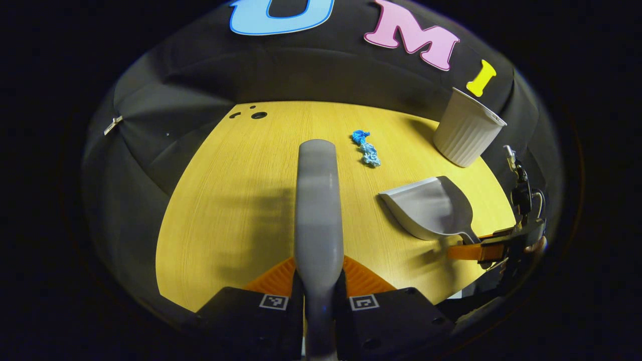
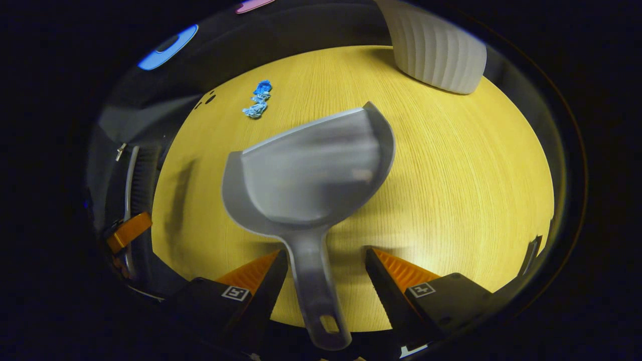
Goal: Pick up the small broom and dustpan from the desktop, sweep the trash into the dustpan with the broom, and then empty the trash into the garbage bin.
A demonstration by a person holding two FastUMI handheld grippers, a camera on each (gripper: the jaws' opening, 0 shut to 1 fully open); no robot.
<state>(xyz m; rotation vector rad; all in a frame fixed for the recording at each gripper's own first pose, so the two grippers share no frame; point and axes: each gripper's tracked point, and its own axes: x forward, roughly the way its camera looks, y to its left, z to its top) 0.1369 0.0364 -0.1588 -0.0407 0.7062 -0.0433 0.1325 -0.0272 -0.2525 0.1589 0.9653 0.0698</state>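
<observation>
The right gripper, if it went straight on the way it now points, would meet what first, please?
The dustpan: its handle already lies between the open fingers of the right gripper, so the scoop comes first. Beyond lies bare table; the bin stands off to the right.

Strong overhead light brightens the desk (image 1: 241, 200) against a dim booth; soft shadows fall leftward, the dustpan (image 2: 311, 175) smears with motion blur, and fisheye edges bend.
</observation>
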